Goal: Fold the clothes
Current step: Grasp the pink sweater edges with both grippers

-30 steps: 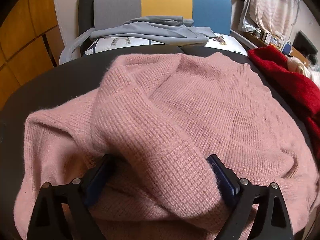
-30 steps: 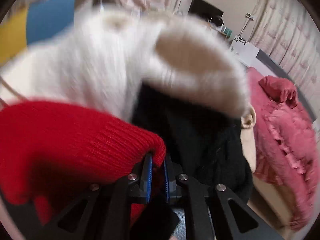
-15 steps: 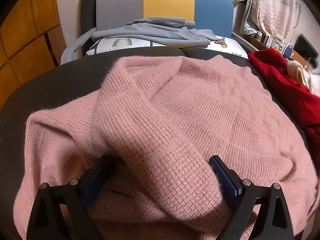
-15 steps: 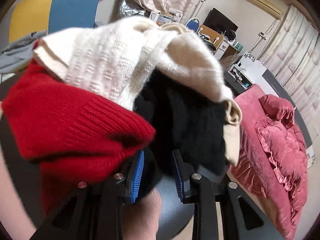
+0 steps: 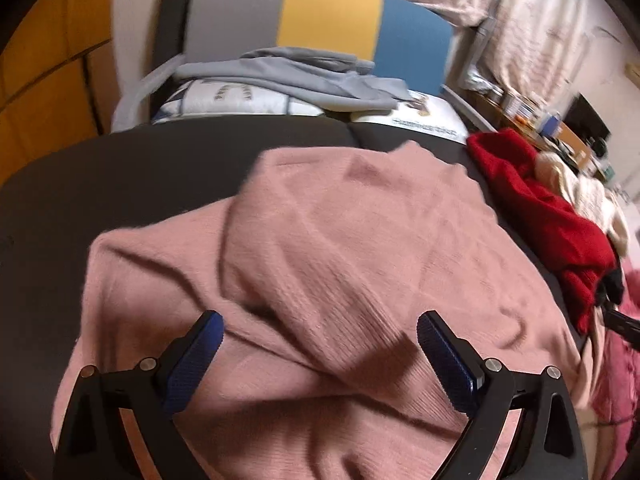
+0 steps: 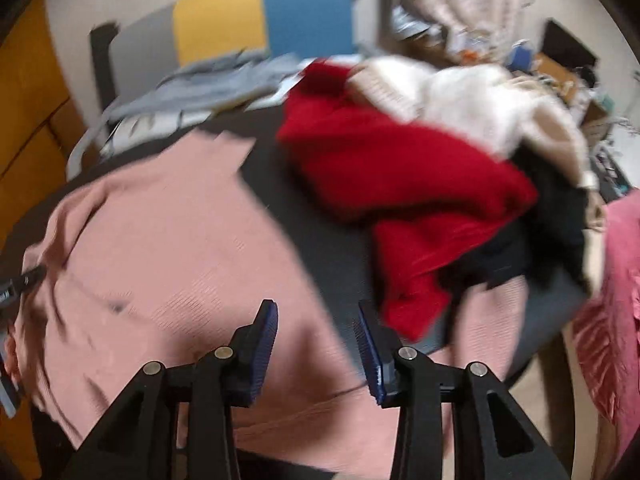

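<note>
A pink knit sweater (image 5: 360, 240) lies spread on the dark round table (image 5: 120, 172), with a rumpled sleeve fold near the front. My left gripper (image 5: 320, 332) is open, its jaws standing either side of that fold just above the sweater. My right gripper (image 6: 316, 320) is open and empty above the sweater's right side (image 6: 160, 248). A pile of a red sweater (image 6: 400, 184), a cream knit (image 6: 472, 108) and a black garment (image 6: 552, 220) sits on the table's right. The red sweater also shows in the left wrist view (image 5: 540, 208).
A grey, yellow and blue chair (image 5: 320, 20) stands behind the table with a grey garment (image 5: 300, 76) and a white cushion (image 5: 240, 100) on it. A red bedspread (image 6: 612, 280) lies to the right. Cluttered shelves (image 5: 560, 128) line the far right.
My right gripper opened, let go of the red sweater and pulled back from the pile toward the pink sweater. My left gripper stayed open and drew back slightly, tilting the view.
</note>
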A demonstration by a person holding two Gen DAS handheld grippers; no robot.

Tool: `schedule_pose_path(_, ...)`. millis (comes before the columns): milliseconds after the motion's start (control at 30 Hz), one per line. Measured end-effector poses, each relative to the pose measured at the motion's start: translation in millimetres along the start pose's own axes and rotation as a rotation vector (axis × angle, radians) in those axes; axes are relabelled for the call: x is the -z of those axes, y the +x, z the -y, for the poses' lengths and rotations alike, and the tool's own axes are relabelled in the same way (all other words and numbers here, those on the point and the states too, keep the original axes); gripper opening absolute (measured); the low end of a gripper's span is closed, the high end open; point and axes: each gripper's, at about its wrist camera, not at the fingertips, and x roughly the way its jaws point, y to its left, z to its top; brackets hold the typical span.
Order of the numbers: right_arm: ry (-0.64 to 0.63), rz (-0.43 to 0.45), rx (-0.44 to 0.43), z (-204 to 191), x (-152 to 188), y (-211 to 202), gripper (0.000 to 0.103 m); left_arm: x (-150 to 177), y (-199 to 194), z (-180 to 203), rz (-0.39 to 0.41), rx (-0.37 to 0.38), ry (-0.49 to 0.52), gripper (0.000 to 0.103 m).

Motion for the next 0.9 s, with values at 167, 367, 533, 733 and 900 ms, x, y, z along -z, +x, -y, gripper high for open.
schedule_pose_path(167,0.025,-0.111,-0.038,-9,1,41,0.049,0,8,50,0.047,-0.093,0.303,0.098)
schedule_pose_path(367,-0.036,-0.185,0.023,-24,9,68,0.065,-27,18,13,0.023,-0.258,0.158,0.098)
schedule_pose_path(533,-0.03,-0.174,0.045,-33,19,82,0.076,-31,24,-30,-0.038,-0.25,-0.006,0.099)
schedule_pose_path(733,0.012,-0.165,0.047,-31,16,86,0.082,-21,75,-27,-0.216,-0.348,0.077,0.099)
schedule_pose_path(900,-0.005,-0.13,0.043,-33,21,83,0.078,-18,88,-40,-0.222,-0.344,-0.031,0.103)
